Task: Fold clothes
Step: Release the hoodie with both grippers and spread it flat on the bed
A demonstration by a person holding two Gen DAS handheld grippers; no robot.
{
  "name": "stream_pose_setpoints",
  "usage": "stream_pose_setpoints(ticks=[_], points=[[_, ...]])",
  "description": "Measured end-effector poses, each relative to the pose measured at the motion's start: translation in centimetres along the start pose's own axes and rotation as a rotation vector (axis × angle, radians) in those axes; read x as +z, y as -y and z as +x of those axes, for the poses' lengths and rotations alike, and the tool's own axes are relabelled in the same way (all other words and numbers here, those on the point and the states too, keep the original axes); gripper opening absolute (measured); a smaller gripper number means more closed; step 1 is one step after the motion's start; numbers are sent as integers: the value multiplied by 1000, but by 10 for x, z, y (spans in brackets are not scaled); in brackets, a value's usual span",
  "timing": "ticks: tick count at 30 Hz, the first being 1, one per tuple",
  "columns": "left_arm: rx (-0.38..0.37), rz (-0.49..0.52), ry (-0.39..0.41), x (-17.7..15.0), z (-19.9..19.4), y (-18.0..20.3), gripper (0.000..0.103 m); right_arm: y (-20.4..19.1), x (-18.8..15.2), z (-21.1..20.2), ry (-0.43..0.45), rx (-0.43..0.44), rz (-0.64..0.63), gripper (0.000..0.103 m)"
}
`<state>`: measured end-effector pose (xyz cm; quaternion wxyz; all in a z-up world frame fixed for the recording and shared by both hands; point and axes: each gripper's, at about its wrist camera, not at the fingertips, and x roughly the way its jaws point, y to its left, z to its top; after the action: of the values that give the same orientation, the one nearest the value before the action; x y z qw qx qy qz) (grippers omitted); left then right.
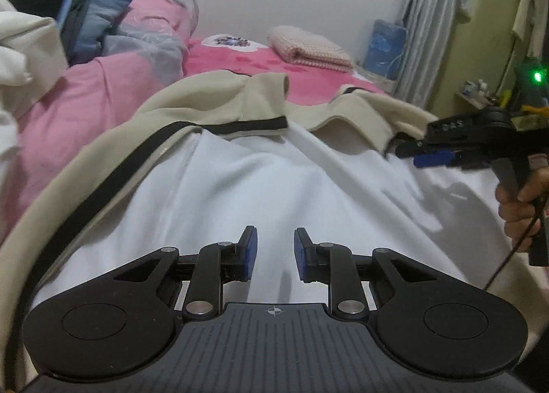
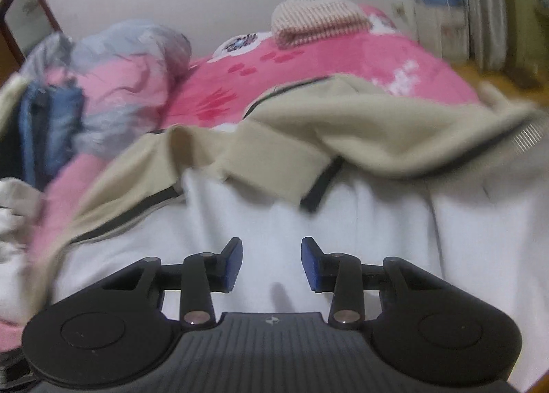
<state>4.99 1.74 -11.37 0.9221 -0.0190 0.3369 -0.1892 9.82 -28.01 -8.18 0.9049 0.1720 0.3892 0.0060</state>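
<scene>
- Left wrist view: the left gripper (image 1: 273, 253) was held over the white inner lining (image 1: 260, 180) of a cream jacket with black trim (image 1: 212, 98), which was spread open on a bed covered by a bright pink blanket (image 1: 274, 62).
- Its blue-padded fingers (image 1: 249, 252) were parted with a clear gap, and nothing was held between them; bare white cloth was seen through the gap.
- The black-edged front border (image 1: 113, 170) of the jacket was seen running diagonally on the left, with the cream outer side turned back beyond it.
- The right gripper (image 1: 408, 149) was seen at the far right edge, grasped by a hand (image 1: 521, 207), its tips just beside the cream fold; how far it was open could not be told from this view.
- Right wrist view: the right gripper (image 2: 271, 264) was shown with its blue pads (image 2: 310, 266) set apart and empty, over the white lining (image 2: 377, 228). The picture was blurred.
- A folded-over cream flap (image 2: 343, 125) was seen lying across the far edge of the lining.
- Open room was seen on the white lining ahead of both grippers; the left side was crowded by a heap of pink, blue and grey clothes (image 1: 113, 29).
- A folded pink-checked cloth (image 1: 308, 46) was seen lying near the wall, well apart from the jacket.
</scene>
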Motion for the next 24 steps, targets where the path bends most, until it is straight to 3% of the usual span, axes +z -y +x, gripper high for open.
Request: stream_pose_setpoints(ticks=[4,6,8,9,11,14,19,22,24], points=[[35,-12,-15,-13,24,-13,23,-5,10,47,-1,-24,-128,39],[33,-55,-34,-23,32,-25,23,-7,14,70,-24,-102,-216,26],[6,-70,0,-31,30,-31,23,0,27,84,4,-136,-235,25],[1,-62,13,-33,28,-31,23,4,38,90,18,-164,-229,23],[10,-19,32,-37,26,-28,23,11,59,103,47,-219,-218,7],[16,17,49,-42,22,-26,23,35,94,123,74,-299,-135,1],[5,15,58,-43,24,-27,23,76,138,152,120,-440,-45,0],[3,20,65,-44,26,-26,23,95,150,158,84,-429,33,0],[2,21,69,-45,26,-25,24,87,151,144,74,-403,41,3]])
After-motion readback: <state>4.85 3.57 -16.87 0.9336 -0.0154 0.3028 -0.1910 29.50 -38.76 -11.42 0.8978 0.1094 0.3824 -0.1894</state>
